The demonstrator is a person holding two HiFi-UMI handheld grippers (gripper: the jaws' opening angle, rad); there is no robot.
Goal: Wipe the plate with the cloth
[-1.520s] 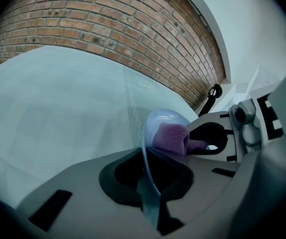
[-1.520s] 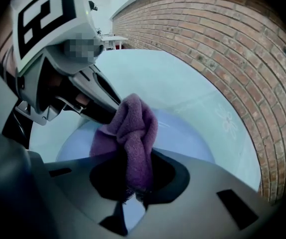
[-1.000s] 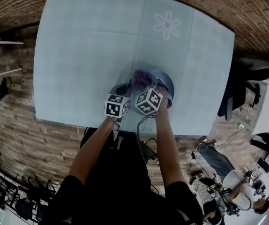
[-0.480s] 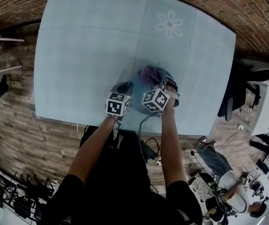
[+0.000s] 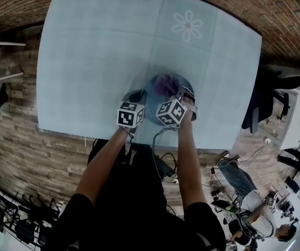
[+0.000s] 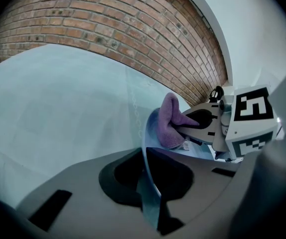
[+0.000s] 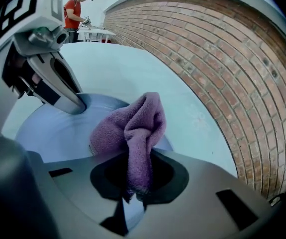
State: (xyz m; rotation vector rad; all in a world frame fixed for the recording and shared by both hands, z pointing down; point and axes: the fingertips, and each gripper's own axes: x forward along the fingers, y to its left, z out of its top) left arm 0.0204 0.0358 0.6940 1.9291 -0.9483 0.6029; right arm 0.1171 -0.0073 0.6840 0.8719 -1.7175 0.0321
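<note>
Two grippers work near the front of the pale blue table (image 5: 97, 46): the left gripper (image 6: 150, 198) clamps the rim of the round light-blue plate (image 7: 48, 133), the right gripper (image 7: 130, 195) pinches the purple terry cloth (image 7: 133, 123) resting on its face, so wiping seems underway, not finished.

light: even, cool, bright | shadows: faint | edges: fisheye bending, dark corners | focus: foreground seemingly soft

Your 2 arms reach forward side by side. Your left gripper (image 6: 147, 168) pinches the plate's (image 7: 53, 128) rim; your right gripper (image 7: 135, 168), over the plate, clamps the cloth (image 7: 133, 123).
</note>
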